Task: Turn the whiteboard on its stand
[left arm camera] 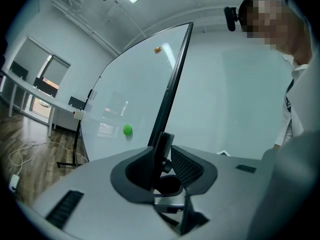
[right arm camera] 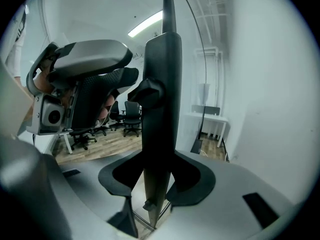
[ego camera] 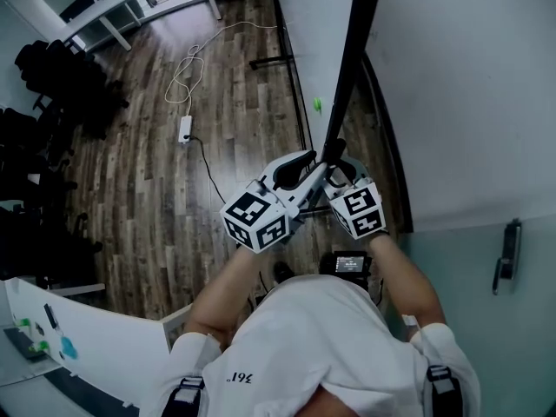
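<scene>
Whiteboard [ego camera: 351, 59] is standing edge-on, upper centre of the head view. Left claw [left arm camera: 167, 159] and right claw [right arm camera: 159, 176] are each clamping its black frame edge [left arm camera: 173, 84]. Likely a stiff, bulky panel with slippery faces, so the frame is offering the best hold.

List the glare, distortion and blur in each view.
Head view: a pale sheen lies on the wood floor, and straight lines bend toward the corners. Left gripper view: the wide-angle lens curves the whiteboard, which carries pale reflections. Right gripper view: the board's frame is close, dark and soft, while the chairs behind read clearer.
</scene>
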{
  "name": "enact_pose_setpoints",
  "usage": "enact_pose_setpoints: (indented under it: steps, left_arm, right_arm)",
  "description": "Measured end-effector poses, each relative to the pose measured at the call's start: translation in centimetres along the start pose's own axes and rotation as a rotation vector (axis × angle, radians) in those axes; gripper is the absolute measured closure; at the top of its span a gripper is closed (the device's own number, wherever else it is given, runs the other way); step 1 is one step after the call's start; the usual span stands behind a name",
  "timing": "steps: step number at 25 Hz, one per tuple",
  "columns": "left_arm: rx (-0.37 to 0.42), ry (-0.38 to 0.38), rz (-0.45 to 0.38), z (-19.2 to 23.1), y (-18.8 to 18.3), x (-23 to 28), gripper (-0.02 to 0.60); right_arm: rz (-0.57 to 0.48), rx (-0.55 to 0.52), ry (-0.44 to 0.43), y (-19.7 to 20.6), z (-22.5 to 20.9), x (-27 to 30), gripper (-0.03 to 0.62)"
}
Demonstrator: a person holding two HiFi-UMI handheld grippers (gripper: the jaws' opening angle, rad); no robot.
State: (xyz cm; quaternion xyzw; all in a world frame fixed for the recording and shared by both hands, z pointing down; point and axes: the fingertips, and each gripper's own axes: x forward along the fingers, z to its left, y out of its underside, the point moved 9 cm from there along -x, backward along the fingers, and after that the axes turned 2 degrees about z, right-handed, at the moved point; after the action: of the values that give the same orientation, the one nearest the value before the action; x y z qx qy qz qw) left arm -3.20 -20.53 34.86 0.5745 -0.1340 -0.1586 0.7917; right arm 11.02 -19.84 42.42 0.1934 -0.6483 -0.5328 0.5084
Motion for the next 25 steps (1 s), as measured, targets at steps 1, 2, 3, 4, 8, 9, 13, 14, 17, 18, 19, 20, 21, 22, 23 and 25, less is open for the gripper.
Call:
enact_pose_setpoints:
  steps: [1, 2, 3, 4, 8, 9, 13, 14, 17, 18, 19, 20, 21, 22, 23, 25]
  left_arm:
    - [-0.005, -0.007, 0.001, 0.1, 0.2, -0.3, 0.474]
    - [-0.01, -0.012, 0.002, 0.2, 0.3, -0.5, 0.474]
    - [-0.015, -0.017, 0.003, 0.4, 0.4, -0.7, 0.474]
    - [-0.02, -0.02, 0.004, 0.6, 0.3, -1.0, 0.474]
    - [-0.028, -0.042, 0.014, 1.0, 0.6, -1.4, 0.474]
    - [-0.03, -0.049, 0.018, 1.0, 0.8, -1.5, 0.474]
    - [-0.041, -0.069, 0.025, 1.8, 0.7, -2.8, 0.474]
    - [-0.043, -0.073, 0.026, 1.9, 0.6, -3.0, 0.474]
    - [-0.048, -0.082, 0.03, 2.2, 1.1, -3.1, 0.474]
    - [-0.048, -0.085, 0.031, 2.2, 1.3, -3.2, 0.474]
    - [-0.048, -0.088, 0.032, 2.3, 1.5, -3.2, 0.474]
    - [-0.048, -0.091, 0.033, 2.3, 1.6, -3.2, 0.474]
    - [-0.048, -0.093, 0.033, 2.3, 1.8, -3.3, 0.474]
    - [-0.048, -0.096, 0.034, 2.3, 1.9, -3.3, 0.474]
    - [-0.049, -0.098, 0.036, 2.3, 2.0, -3.4, 0.474]
    - [-0.049, -0.101, 0.038, 2.3, 2.1, -3.5, 0.474]
  right_arm:
    - [0.0, -0.001, 0.001, -0.1, -0.1, 0.2, 0.405]
    - [0.002, -0.001, 0.003, -0.1, -0.1, 0.4, 0.405]
    - [0.006, -0.001, 0.005, -0.3, -0.2, 0.7, 0.405]
    - [0.008, -0.001, 0.008, -0.6, -0.3, 1.1, 0.405]
    - [0.01, -0.002, 0.017, -1.1, -1.1, 2.0, 0.405]
    - [0.009, -0.002, 0.02, -1.0, -1.3, 2.2, 0.405]
    - [0.014, -0.001, 0.033, -2.0, -1.4, 3.6, 0.405]
    - [0.016, -0.001, 0.034, -2.3, -1.4, 3.9, 0.405]
    - [0.02, 0.0, 0.038, -2.2, -2.0, 4.8, 0.405]
    - [0.02, 0.0, 0.039, -2.1, -2.3, 5.1, 0.404]
    - [0.02, 0.0, 0.04, -2.1, -2.5, 5.4, 0.405]
    - [0.02, 0.0, 0.041, -2.1, -2.6, 5.6, 0.404]
    - [0.02, 0.001, 0.041, -2.0, -2.8, 5.8, 0.404]
    - [0.02, 0.001, 0.043, -2.0, -3.0, 6.0, 0.404]
    - [0.021, 0.002, 0.045, -2.0, -3.1, 6.2, 0.404]
    - [0.024, 0.003, 0.048, -2.1, -3.5, 6.7, 0.404]
